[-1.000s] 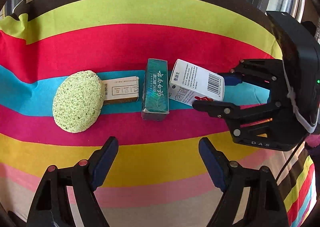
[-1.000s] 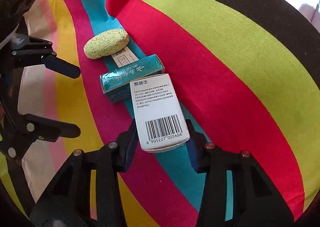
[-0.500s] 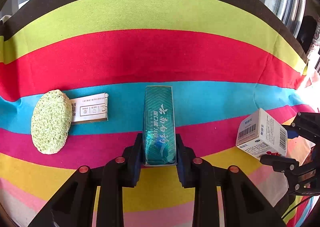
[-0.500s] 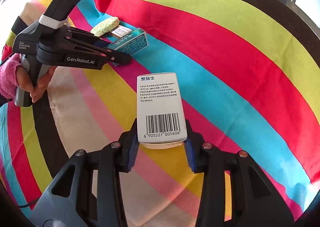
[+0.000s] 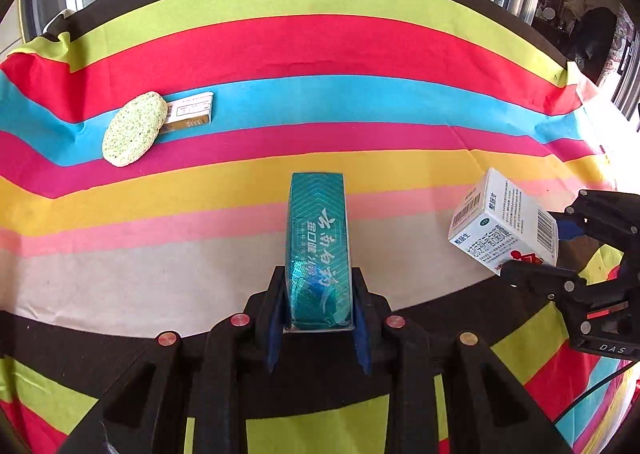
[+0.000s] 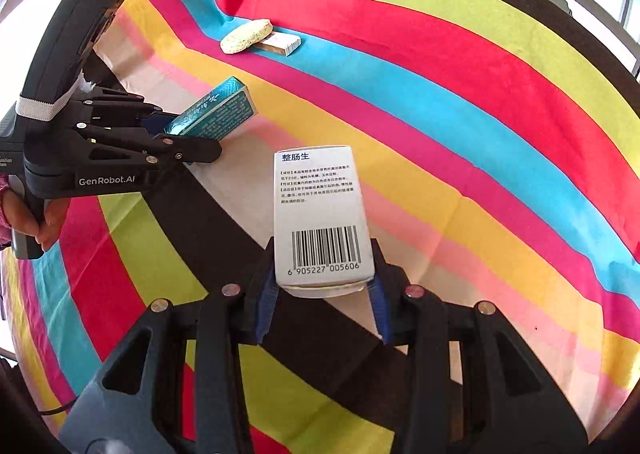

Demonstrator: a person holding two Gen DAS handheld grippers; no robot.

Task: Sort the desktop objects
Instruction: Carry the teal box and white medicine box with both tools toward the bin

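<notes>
My left tongs (image 5: pixel 319 318) are clamped on the near end of the teal box (image 5: pixel 319 250). The blue pads (image 5: pixel 276 318) press its two long sides, and the box sticks straight out ahead of me between the fingers, its far end reaching over the pale pink band of the striped cloth (image 5: pixel 280 46). In the right-hand camera the same box (image 6: pixel 214 114) shows tilted, its free end higher, clear of the cloth, held by the left tongs (image 6: pixel 188 134) with a hand (image 6: pixel 36 222) on the grip.

My right tongs (image 6: pixel 322 294) grip the white box (image 6: pixel 320 214) the same way: pads on both sides of its near end, barcode face up toward the camera, the printed end pointing away over the cream and pink bands. From the left-hand camera this white box (image 5: pixel 502 226) hangs off to the right in the right tongs (image 5: pixel 532 250), turned on a slant and lifted off the cloth.

The two boxes are well apart from each other.

Far back on the blue stripe lie the green sponge (image 5: pixel 134 130) and a small white carton (image 5: pixel 190 114), touching, the sponge overlapping the carton's end. Both sit well away from either pair of tongs.
</notes>
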